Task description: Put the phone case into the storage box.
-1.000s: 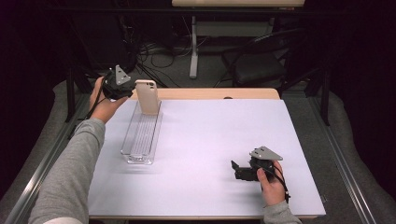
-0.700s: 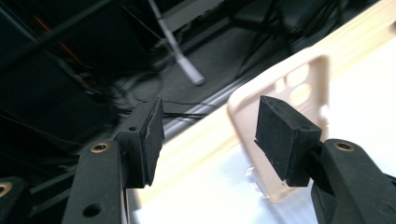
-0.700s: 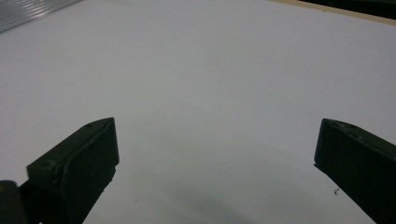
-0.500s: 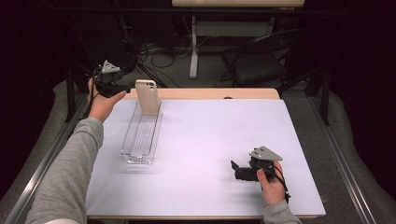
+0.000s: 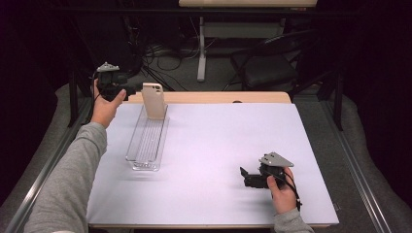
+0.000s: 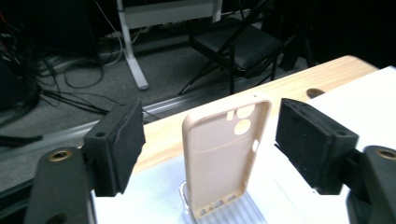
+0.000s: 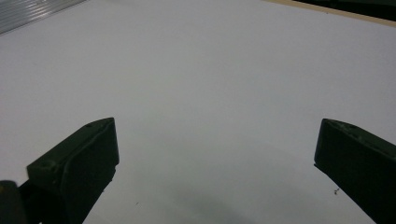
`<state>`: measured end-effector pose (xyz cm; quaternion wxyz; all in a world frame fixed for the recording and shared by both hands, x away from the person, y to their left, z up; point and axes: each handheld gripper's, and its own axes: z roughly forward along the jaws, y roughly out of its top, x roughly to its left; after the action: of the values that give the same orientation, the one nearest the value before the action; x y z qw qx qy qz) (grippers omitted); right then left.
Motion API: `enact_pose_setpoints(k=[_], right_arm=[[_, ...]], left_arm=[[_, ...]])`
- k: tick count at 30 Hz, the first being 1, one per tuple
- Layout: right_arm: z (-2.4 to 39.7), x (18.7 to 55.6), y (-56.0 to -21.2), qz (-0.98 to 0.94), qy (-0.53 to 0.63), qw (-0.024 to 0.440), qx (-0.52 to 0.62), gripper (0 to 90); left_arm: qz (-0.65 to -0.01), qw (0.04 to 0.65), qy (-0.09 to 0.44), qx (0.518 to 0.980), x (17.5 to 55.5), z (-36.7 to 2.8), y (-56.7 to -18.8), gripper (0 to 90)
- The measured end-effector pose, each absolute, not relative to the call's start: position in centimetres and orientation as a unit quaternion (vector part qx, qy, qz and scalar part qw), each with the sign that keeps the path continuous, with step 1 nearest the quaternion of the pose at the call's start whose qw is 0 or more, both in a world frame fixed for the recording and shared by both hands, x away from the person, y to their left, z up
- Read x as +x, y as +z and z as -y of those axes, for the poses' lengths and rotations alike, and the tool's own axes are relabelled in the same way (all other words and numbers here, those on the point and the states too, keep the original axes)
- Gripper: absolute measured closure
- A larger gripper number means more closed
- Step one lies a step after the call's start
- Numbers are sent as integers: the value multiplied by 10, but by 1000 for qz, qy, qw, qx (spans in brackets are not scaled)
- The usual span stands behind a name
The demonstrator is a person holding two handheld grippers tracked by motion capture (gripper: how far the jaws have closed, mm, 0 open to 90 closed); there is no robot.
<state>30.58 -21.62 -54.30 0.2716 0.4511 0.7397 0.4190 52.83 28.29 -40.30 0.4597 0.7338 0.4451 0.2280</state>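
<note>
A beige phone case [image 5: 154, 100] stands upright at the far end of a clear plastic tray [image 5: 145, 143] on the white table. My left gripper [image 5: 133, 90] hovers just left of the case at the table's far left corner. Its jaws have just been opening, and the pads stand apart from the case. In the left gripper view the case [image 6: 226, 154] stands ahead, framed by the jaws of the left gripper [image 6: 212, 128], untouched. My right gripper [image 5: 246, 175] rests near the front right of the table, open, jaws pointing left. The right gripper [image 7: 215, 144] has bare table between its jaws.
The white table surface [image 5: 228, 141] has a wooden strip [image 5: 218, 97] along its far edge. Beyond it are a black chair [image 6: 243, 46], floor cables and a white desk leg [image 5: 201, 48]. Dark padded rails run along both table sides.
The left gripper has drawn back to the left, away from the phone case, and its jaws have widened. The case stays upright in the tray. The right gripper has not moved.
</note>
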Motion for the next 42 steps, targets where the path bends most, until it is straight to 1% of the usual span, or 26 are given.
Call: enact_pose_setpoints(k=[2,5,11,16,24,35,42], right_arm=[[216,306,-543,-739,420,271,451,0],[216,306,-543,-740,420,271,451,0],[215,306,-543,-740,420,270,450,0],[215,306,-543,-741,421,269,449,0],[215,306,-543,-741,423,271,446,0],[217,305,-542,-739,426,267,448,0],[216,305,-540,-741,428,264,444,0]], left_arm=[[-447,461,220,734,528,-284,-402,184],[-445,444,227,744,526,-284,-401,163],[-442,459,222,738,522,-285,-397,155],[-442,457,224,739,518,-283,-394,149],[-426,443,227,755,511,-277,-391,65],[-417,443,228,760,493,-268,-382,29],[-413,455,218,758,482,-267,-379,29]])
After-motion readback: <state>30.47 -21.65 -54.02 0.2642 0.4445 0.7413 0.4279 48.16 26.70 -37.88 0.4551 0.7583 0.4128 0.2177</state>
